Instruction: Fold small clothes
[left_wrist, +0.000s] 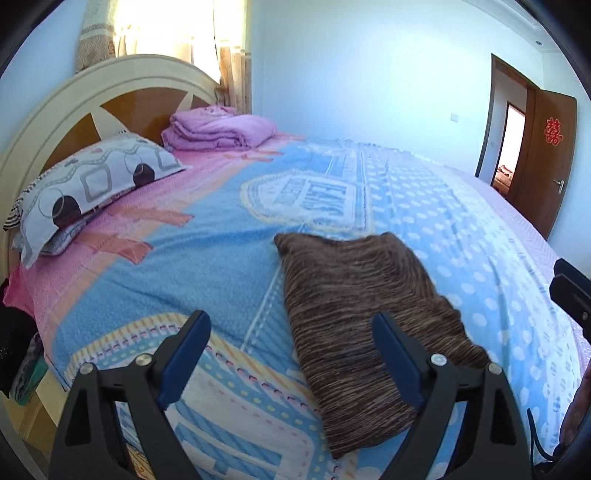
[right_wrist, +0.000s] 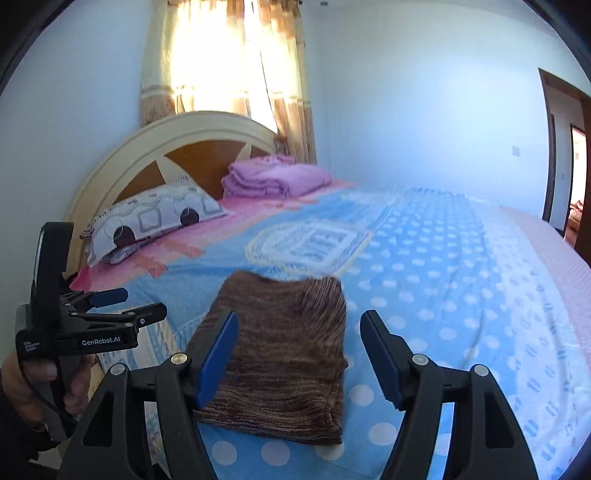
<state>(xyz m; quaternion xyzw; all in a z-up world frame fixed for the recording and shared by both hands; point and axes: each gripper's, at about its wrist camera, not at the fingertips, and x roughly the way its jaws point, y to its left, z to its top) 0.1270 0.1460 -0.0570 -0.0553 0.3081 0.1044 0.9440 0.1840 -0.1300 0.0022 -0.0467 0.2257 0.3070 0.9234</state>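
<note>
A brown striped knit garment (left_wrist: 354, 306) lies folded into a flat rectangle on the blue patterned bedspread (left_wrist: 221, 273). It also shows in the right wrist view (right_wrist: 284, 354). My left gripper (left_wrist: 291, 325) is open and empty, held above the bed just left of the garment's near end. It also shows at the left of the right wrist view (right_wrist: 129, 302), held in a hand. My right gripper (right_wrist: 299, 325) is open and empty, held over the garment's near half, apart from it.
A patterned pillow (left_wrist: 92, 181) and a folded purple blanket (left_wrist: 221, 127) lie at the headboard (left_wrist: 55, 107). A curtained window (right_wrist: 229, 62) is behind. An open brown door (left_wrist: 543, 158) stands at the far right. The bed's right edge (left_wrist: 569, 325) falls off near my right gripper's body.
</note>
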